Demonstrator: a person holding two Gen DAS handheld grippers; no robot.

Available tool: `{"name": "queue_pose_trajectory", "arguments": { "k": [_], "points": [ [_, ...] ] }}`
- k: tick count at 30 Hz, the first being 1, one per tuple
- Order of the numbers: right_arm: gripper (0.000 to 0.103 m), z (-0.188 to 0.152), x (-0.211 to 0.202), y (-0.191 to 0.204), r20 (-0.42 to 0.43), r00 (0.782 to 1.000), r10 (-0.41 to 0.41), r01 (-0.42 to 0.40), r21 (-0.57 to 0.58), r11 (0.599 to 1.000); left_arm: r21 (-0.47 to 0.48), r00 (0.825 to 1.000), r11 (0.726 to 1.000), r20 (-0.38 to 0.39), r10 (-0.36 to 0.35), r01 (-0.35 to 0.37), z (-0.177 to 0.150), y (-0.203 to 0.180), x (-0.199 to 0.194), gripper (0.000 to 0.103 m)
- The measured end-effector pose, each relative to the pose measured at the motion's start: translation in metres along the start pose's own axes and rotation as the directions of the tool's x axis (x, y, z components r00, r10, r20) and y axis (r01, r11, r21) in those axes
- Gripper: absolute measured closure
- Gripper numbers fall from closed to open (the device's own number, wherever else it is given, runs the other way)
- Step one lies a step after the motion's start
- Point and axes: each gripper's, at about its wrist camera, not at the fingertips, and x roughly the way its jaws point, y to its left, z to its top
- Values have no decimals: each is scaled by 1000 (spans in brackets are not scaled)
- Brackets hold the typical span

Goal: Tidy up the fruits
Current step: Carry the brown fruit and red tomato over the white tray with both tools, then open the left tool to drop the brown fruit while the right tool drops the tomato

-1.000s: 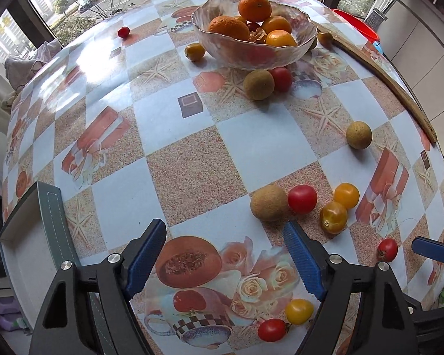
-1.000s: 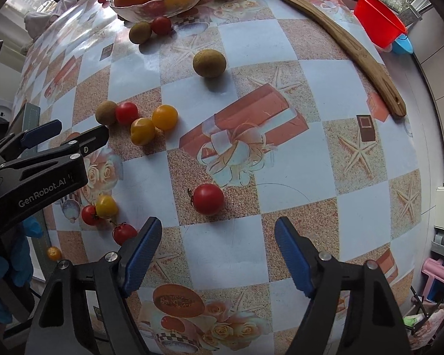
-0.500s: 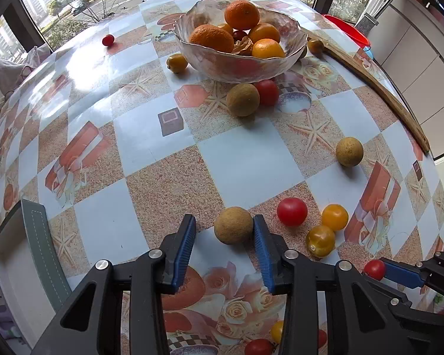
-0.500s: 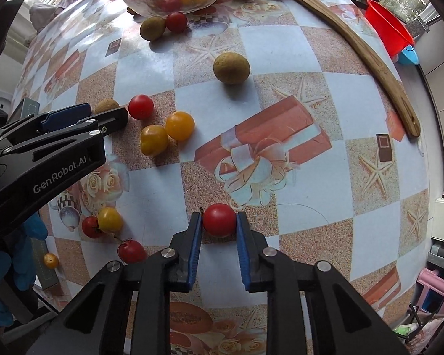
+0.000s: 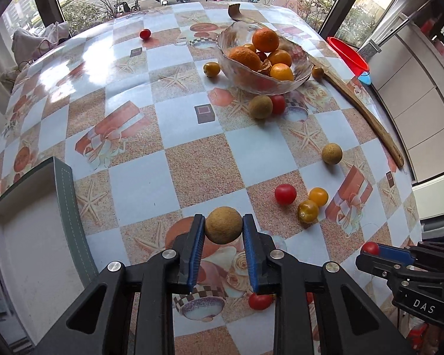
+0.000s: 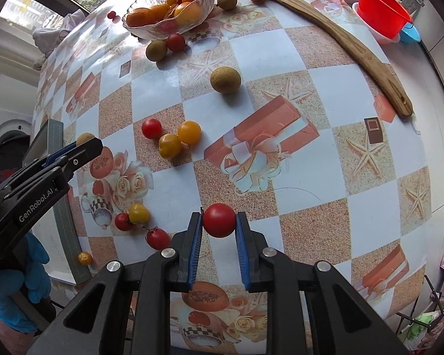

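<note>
My left gripper [image 5: 223, 222] is shut on a round tan-brown fruit [image 5: 223, 229] and holds it above the tablecloth. My right gripper [image 6: 219, 217] is shut on a red tomato [image 6: 219, 219], also lifted off the table; it shows in the left wrist view [image 5: 370, 248] too. A glass bowl [image 5: 236, 78] of oranges stands at the far side. Loose on the cloth lie a red tomato [image 5: 285, 193], two yellow tomatoes [image 5: 318, 196], and brown fruits [image 5: 331, 153] [image 5: 260, 106].
A grey-rimmed white tray [image 5: 65, 189] sits at the left table edge. A long curved wooden piece [image 6: 340, 38] runs along the right side. A red bowl [image 6: 381, 17] stands at the far right. Small tomatoes [image 6: 131, 217] lie near the front edge.
Both grippers went from open to shut: the left closed on the brown fruit, the right on the red tomato. Both fruits have since been lifted off the table.
</note>
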Motion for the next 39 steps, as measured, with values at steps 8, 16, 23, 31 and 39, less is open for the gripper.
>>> {"name": "queue_pose_trajectory", "arguments": {
  "k": [8,16,23,31,39],
  "points": [
    [78,-9,-15,35,-4,1000,14,-14,-77,997,-99,999,995,40,27,-23,-30,34,-39,76],
    [78,-12,-19,110,-22,999,47,-51,-227,973,-223,994,972,66,89,-72,-74,88,-77,76],
    [78,-28,0,195,-96,992,81,-112,-385,916,-323,982,931,23,188,-171,-130,145,-89,76],
    [78,-56,49,264,-204,978,52,-150,-503,851,-400,969,883,-87,232,-247,-186,189,-70,76],
    [78,-57,88,301,-215,977,-14,-115,-574,811,-388,956,874,-132,261,-292,-194,194,-51,76]
  ]
}}
